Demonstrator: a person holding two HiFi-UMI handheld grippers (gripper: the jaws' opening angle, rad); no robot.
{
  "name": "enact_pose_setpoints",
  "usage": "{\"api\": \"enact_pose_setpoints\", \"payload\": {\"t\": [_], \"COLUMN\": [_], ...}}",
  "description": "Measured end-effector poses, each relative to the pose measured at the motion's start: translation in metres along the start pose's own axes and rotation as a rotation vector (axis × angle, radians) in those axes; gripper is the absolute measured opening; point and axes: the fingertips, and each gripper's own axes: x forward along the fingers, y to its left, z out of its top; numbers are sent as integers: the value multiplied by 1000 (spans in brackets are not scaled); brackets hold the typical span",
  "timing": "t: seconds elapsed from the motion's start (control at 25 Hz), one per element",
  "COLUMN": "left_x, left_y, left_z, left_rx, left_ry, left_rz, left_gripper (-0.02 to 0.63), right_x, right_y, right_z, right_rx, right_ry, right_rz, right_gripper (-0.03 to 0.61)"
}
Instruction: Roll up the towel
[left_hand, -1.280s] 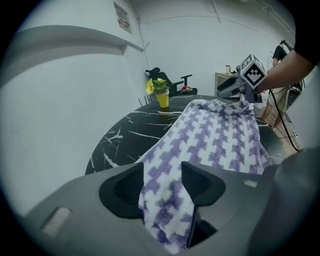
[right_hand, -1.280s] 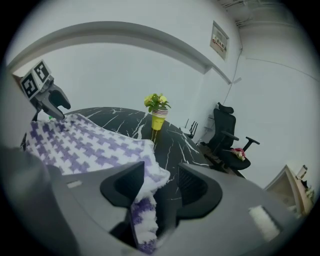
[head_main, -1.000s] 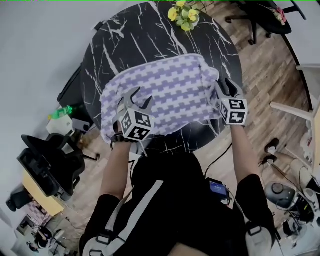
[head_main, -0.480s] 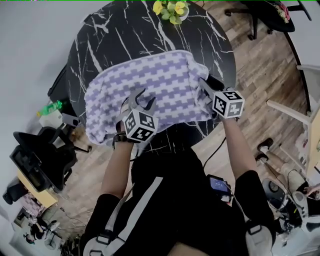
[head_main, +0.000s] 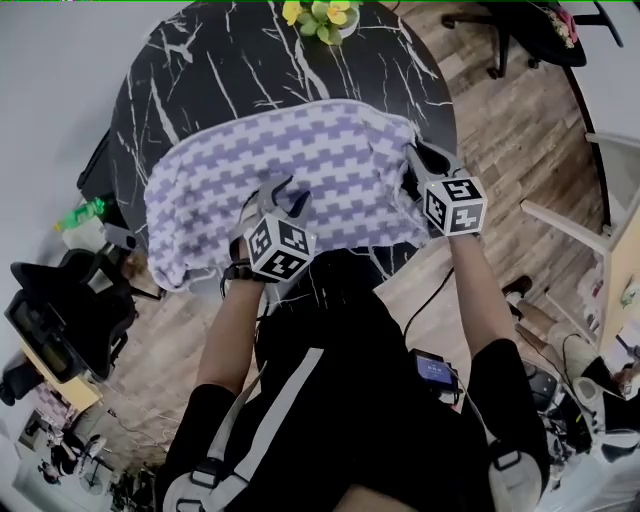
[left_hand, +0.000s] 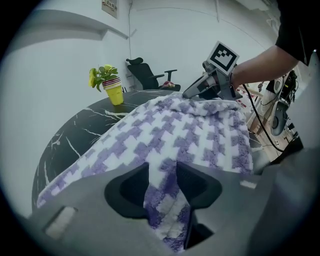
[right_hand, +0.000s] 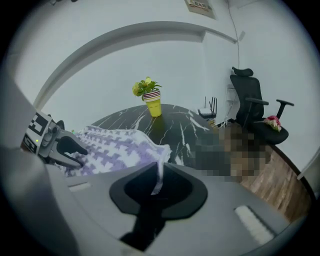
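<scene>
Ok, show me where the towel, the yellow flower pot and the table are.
towel (head_main: 300, 165): head view, middle of the checked cloth.
yellow flower pot (left_hand: 115, 94): left gripper view, the pot's side.
table (head_main: 200, 70): head view, bare marble top beyond the towel.

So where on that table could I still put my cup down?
On the table, the far half is bare marble: the band between the towel and the flower pot, widest at far left, and a strip right of the towel. The near half is crowded: towel, plus the left gripper and right gripper, jaws just closing on its edge.
</scene>
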Motion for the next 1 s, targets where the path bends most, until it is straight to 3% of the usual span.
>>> {"api": "enact_pose_setpoints", "payload": {"t": [0.24, 0.52, 0.64, 0.8, 1.0], "left_x": [2, 0, -3, -5, -10], "left_y": [-5, -3, -3, -4, -8], "left_z": [1, 1, -1, -5, -8], "left_rx": [0, -8, -7, -2, 6], "left_ry": [15, 15, 12, 10, 0], "left_rz": [0, 12, 16, 18, 16], "left_gripper": [186, 184, 184, 184, 184], "right_x": [1, 14, 19, 6, -28], "right_y": [-42, -42, -42, -43, -24], "right_z": [21, 44, 45, 41, 13], "right_rx": [-143, -360, -362, -302, -263], "right_ry": [-4, -3, 13, -19, -7], "right_rz": [-110, -155, -185, -207, -198], "right_gripper": [44, 46, 58, 140, 140]}}
